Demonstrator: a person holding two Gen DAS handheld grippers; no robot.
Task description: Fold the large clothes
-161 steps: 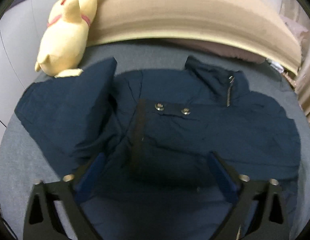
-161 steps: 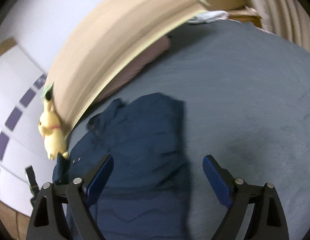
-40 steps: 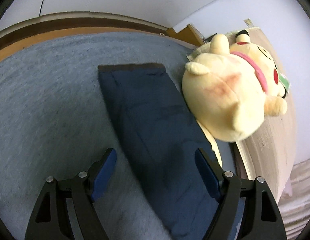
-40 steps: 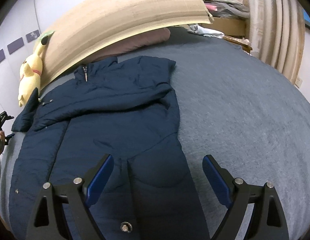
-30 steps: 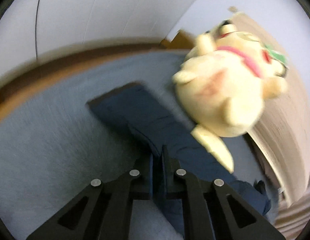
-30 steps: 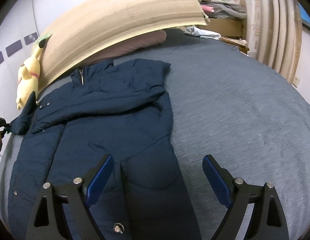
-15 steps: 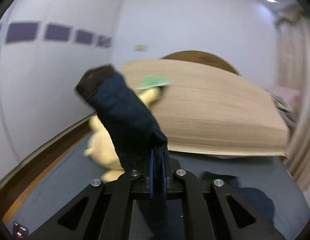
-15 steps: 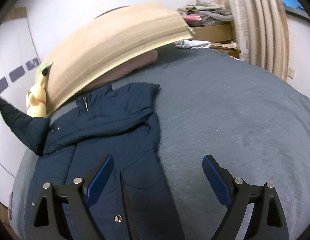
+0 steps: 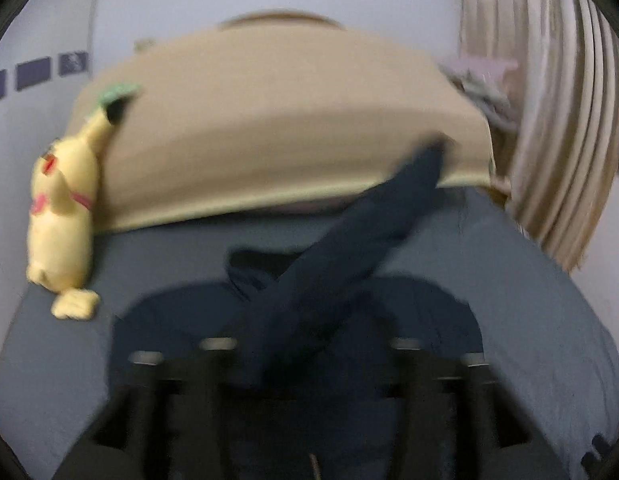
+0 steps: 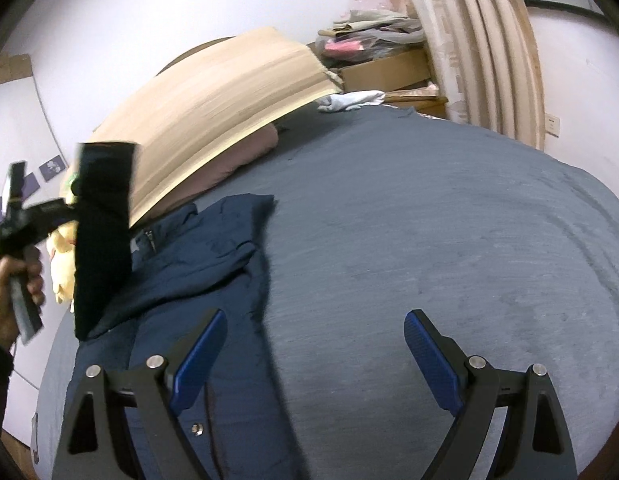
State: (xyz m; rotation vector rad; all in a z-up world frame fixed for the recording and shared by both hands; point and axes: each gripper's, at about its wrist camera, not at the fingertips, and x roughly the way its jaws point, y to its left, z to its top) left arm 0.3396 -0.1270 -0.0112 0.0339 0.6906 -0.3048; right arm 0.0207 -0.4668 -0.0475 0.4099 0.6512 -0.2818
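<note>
Left wrist view
- Jacket (image 9: 409,320): dark blue, spread on the bed (image 9: 549,312), just this side of the headboard (image 9: 269,132).
- Sleeve (image 9: 349,264): in the air, slanting from between the left tongs (image 9: 309,350) up and across toward the headboard's right end; its cuff is blurred.
- Left tongs: jaws have just been opening. They stand apart with the sleeve's lower part between them, and the pads do not seem to press on it. The picture is smeared, so contact is hard to judge.
- Plush (image 9: 63,216): leans at the headboard's left end, well clear of the sleeve.
- Risk: I judge the freed sleeve may land crooked or bunched across the chest, or overshoot toward the headboard, since it is loose in mid-swing.

Right wrist view
- Jacket (image 10: 197,272): lies flat on the bed (image 10: 429,240), collar toward the headboard (image 10: 213,108), its hem running under the left finger of the right tongs (image 10: 313,356).
- Sleeve (image 10: 103,232): stands upright in front of the headboard's left part, just beside the left tongs (image 10: 37,216), which a hand (image 10: 13,296) carries.
- Right tongs: wide open, holding nothing; they hover over the jacket's right edge and bare bed, away from the headboard.
- Risk: I judge the right tongs are too far from the sleeve to steady its fall. A grab at the hem could catch only the top layer and drag the folded side open.
</note>
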